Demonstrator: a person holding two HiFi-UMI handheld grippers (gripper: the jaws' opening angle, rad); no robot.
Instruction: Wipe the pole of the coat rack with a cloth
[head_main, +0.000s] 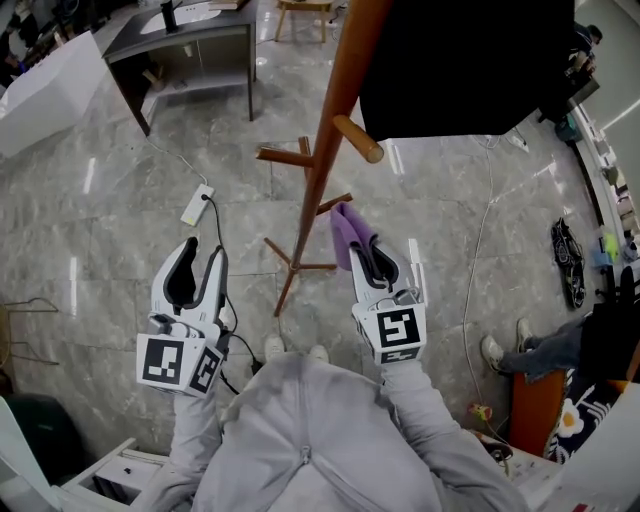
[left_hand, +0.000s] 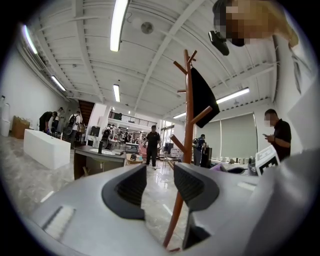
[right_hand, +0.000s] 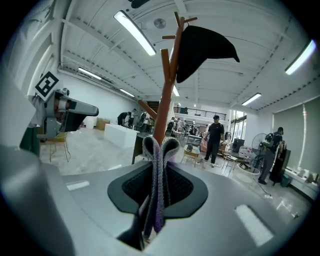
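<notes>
L gripper (head_main: 203, 256) sits lower left of the head view, jaws wide apart w/ nothing between them. In its own view the L gripper (left_hand: 160, 172) shows only floor through the gap, and the pole (left_hand: 188, 115) of the coat rack slants up past the right-hand jaw, further off and not touched.

R gripper (head_main: 368, 250) is at centre-right of the head view, jaws clamped tight on a purple cloth (head_main: 345, 232). In the right gripper view the R gripper (right_hand: 159, 175) pinches the cloth (right_hand: 160, 160) as a folded strip — two rounded folds stick up above the pads and a tail hangs below.

The brown pole (head_main: 325, 150) runs from the top centre of the head view down to splayed feet mid-frame. The cloth sits just right of it, near a low peg; can't tell whether it touches. From the right gripper view the pole (right_hand: 162, 100) rises straight behind the cloth's folds.

A black garment (head_main: 460, 60) hangs off the rack, upper right of the head view — it also shows at top centre in the right gripper view (right_hand: 200, 45).

A white power strip (head_main: 197, 204) lies on the marble floor left of the rack, and a dark desk (head_main: 190, 30) is at upper left. Several ppl stand in the bkgd of both gripper views.
</notes>
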